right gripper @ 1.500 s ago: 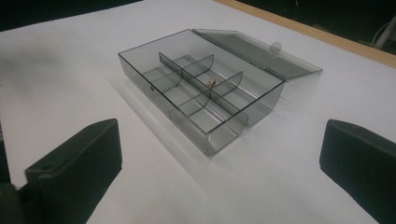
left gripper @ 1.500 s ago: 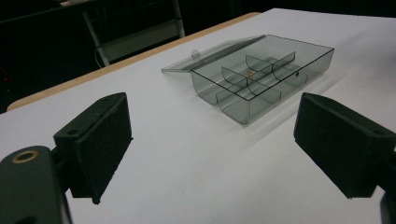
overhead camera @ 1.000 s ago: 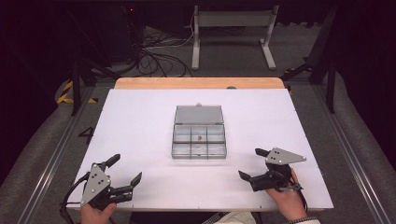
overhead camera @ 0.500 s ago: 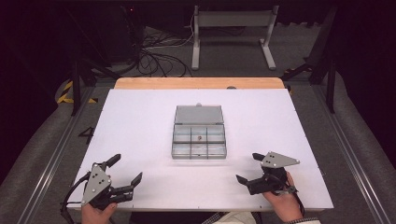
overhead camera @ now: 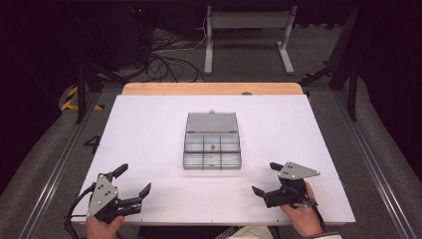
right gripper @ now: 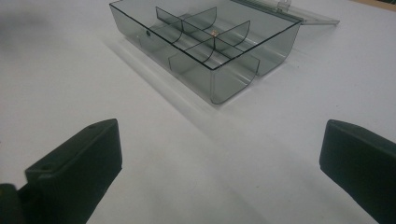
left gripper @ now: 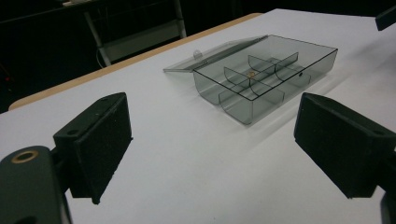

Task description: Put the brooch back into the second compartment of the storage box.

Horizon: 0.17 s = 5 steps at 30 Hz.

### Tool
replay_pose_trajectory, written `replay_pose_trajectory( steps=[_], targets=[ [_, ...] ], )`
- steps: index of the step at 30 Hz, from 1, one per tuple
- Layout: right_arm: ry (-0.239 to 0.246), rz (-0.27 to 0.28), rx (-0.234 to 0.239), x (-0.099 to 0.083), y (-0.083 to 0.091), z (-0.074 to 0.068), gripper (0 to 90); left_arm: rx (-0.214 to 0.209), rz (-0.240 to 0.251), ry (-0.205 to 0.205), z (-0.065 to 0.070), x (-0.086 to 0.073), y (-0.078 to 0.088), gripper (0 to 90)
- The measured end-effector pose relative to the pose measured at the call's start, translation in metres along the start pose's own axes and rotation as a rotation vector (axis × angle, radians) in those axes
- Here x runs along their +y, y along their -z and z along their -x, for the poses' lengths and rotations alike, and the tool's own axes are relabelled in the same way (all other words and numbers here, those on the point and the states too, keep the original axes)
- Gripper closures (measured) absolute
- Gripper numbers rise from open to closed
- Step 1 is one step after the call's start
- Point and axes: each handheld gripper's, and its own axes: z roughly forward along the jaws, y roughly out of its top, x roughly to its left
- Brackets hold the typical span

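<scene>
Now the right gripper (overhead camera: 266, 178), jaws spread wide and holding nothing, sits lower and nearer the table's (overhead camera: 149, 129) front edge than it did a second ago, while the left gripper (overhead camera: 133, 180), equally wide open and empty, has not moved from the front left corner. Between and beyond them, well apart from both, the clear compartment box (overhead camera: 212, 147) lies with its lid (overhead camera: 212, 122) folded flat behind it and a small object (overhead camera: 212, 147) in a middle compartment. Judging by this, neither hand has begun reaching for the box.

Beyond my white bench (overhead camera: 149, 129) I see a tangle of cables (overhead camera: 166, 55) on the floor beside a grey stand (overhead camera: 247, 22).
</scene>
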Motion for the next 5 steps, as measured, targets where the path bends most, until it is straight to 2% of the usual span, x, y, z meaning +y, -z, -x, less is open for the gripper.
replay_pose_trajectory(
  steps=[5],
  targets=[
    [0.003,0.003,-0.003,0.0002,0.0006,-0.0001,0.0,-0.011,0.008,0.004,-0.0009,-0.0005,0.0,11.8]
  ],
)
